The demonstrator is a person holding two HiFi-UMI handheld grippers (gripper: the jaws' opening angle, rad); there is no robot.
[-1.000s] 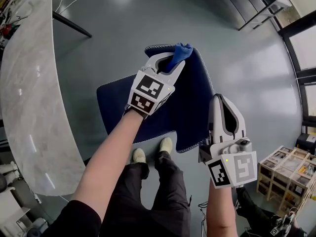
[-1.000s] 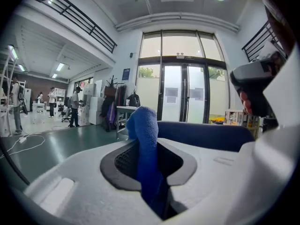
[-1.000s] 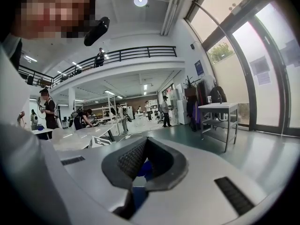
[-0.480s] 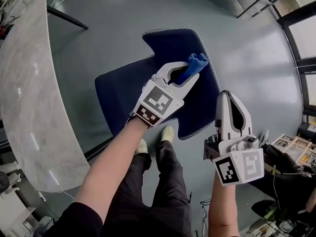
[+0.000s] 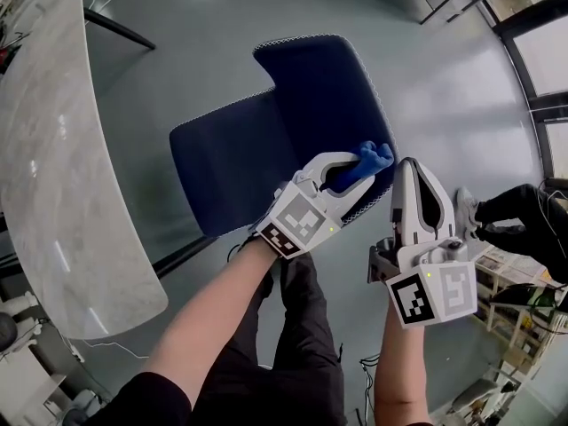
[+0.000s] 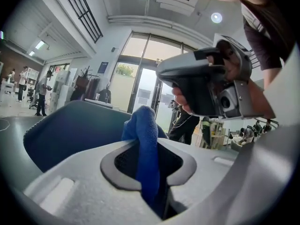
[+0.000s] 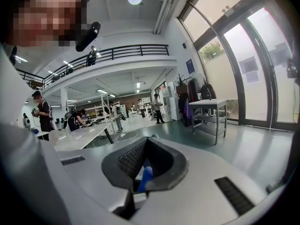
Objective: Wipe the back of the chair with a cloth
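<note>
Your left gripper [image 5: 353, 172] has its jaws clamped on the blue cloth [image 5: 370, 159], which stands up in a fold out of the hollow between the pads; that firm pinch low on the fabric leaves a loose wad in front to do the rubbing; the cloth sits at the near right edge of the dark blue chair [image 5: 311, 105], against the long padded panel that I take for the backrest, though contact itself is hard to confirm from above; in the left gripper view the chair's rounded rim rises just beyond the cloth, so the jaws look along the padding rather than down into it, which suits a stroke along the surface

Your right gripper [image 5: 414, 181] hangs just beside the chair's right edge, close to the left one but apart from it; its jaws are together and hold nothing I can name; a sliver of blue shows in their hollow and I cannot tell what it is; it seems parked there to keep clear of the stroke

Judging by the cloth's place, you are mid-wipe near the panel's edge, with the far end of the chair not under the cloth
</note>
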